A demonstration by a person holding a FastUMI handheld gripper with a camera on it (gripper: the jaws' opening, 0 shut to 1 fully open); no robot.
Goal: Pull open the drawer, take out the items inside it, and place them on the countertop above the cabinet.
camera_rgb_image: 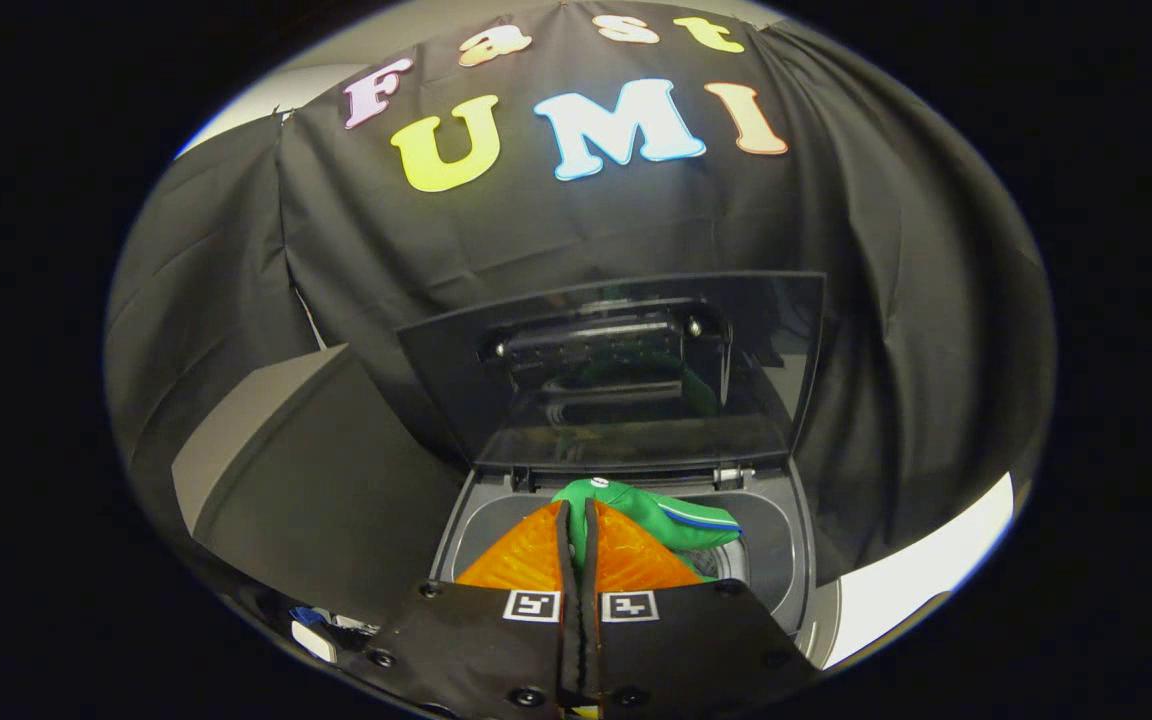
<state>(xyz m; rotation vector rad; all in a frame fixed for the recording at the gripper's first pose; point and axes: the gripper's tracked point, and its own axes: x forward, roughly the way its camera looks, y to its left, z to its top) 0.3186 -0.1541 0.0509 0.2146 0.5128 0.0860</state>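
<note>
A green soft item (pixel 671 517) with a blue and white stripe hangs just beyond my fingertips, over the round opening of a grey top-loading unit (pixel 794 560). My gripper (pixel 577 512) is shut, and a thin fold of the green item is pinched between the two fingers. The unit's dark glossy lid (pixel 626 380) stands raised behind the opening and reflects the inside. The drum beneath the item is mostly hidden by my fingers.
A dark box-like cabinet (pixel 316 470) with a pale top edge stands close on the left of the unit. Black cloth hangs behind and on both sides. A strip of pale floor (pixel 926 590) shows at the right.
</note>
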